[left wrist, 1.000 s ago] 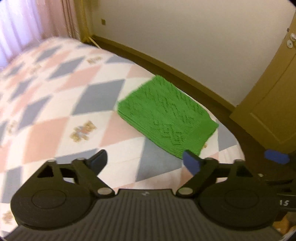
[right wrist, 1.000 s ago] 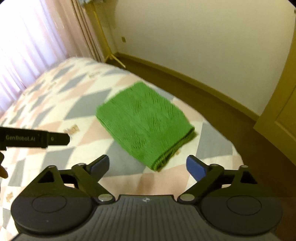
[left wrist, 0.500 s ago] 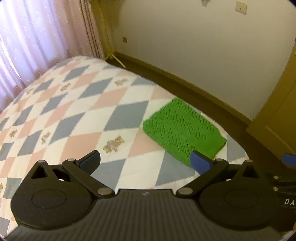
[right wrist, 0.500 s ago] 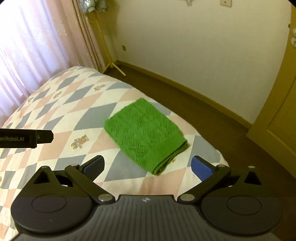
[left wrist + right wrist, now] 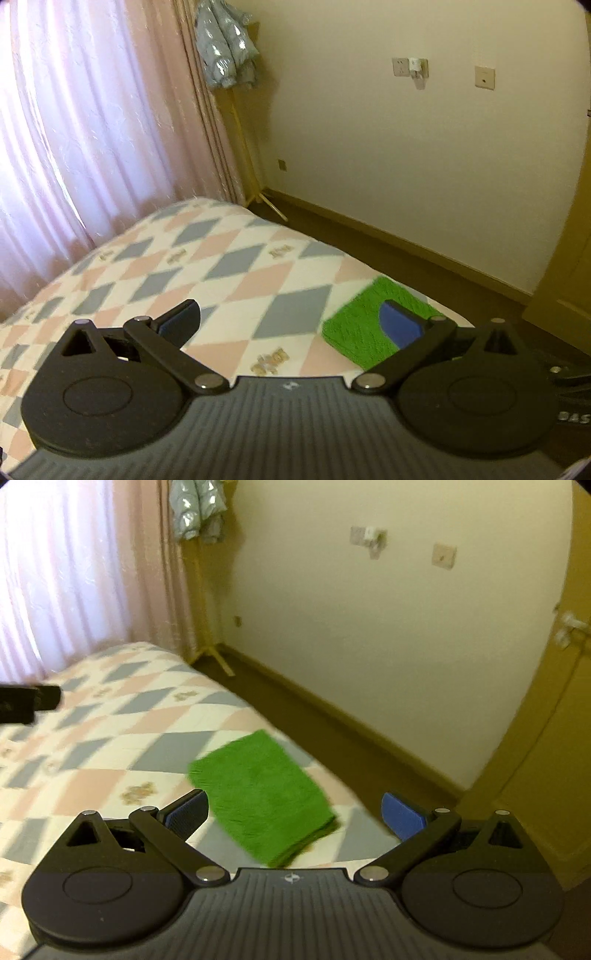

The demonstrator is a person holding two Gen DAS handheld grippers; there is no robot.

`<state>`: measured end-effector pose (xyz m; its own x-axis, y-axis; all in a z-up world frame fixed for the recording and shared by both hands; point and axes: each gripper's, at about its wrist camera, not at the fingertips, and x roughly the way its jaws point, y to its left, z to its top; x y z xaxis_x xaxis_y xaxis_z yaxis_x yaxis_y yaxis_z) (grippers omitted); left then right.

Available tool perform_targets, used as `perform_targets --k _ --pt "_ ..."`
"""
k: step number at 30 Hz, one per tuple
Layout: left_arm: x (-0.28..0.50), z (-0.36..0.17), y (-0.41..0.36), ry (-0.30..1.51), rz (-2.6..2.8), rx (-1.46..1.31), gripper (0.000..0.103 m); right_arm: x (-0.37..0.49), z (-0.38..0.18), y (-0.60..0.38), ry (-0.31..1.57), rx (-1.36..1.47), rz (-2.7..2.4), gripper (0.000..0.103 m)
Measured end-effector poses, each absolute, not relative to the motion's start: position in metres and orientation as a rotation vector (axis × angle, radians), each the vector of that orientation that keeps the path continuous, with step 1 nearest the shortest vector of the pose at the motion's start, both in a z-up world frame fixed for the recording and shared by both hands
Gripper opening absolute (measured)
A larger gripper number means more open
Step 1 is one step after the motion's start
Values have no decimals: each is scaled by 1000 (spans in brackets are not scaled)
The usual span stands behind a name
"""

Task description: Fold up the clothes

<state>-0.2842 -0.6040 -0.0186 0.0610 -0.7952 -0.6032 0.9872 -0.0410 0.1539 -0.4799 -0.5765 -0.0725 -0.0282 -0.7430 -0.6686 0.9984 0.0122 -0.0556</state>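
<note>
Left wrist view, tool pad (image 5: 400, 325) hiding part of green cloth (image 5: 354, 328)

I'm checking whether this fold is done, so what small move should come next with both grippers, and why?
Probably ease both grippers a little further back and stop. The green cloth lies folded into a compact rectangle near the corner of the bed, and the left gripper and right gripper are both open and empty above it, so nothing seems left to grasp.

A home bedroom: a quilted bed (image 5: 229, 269), pink curtains (image 5: 92, 122) and a coat stand (image 5: 236, 122).
</note>
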Motion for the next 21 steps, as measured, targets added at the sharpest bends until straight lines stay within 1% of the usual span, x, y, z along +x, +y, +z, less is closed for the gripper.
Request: perform_targets --k 3,7,11,21 --pt "-281 -25 -603 472 -1524 652 102 -476 -77 -571 628 529 -1520 103" --pt "-281 -39 -597 511 -1529 708 102 -486 -87 -573 617 696 -1457 103" --pt "-284 -55 -591 558 -1521 775 102 -493 -95 -576 652 811 -1439 103" --pt "-295 -92 -582 653 -1514 870 102 -505 -112 -565 701 873 -1467 103"
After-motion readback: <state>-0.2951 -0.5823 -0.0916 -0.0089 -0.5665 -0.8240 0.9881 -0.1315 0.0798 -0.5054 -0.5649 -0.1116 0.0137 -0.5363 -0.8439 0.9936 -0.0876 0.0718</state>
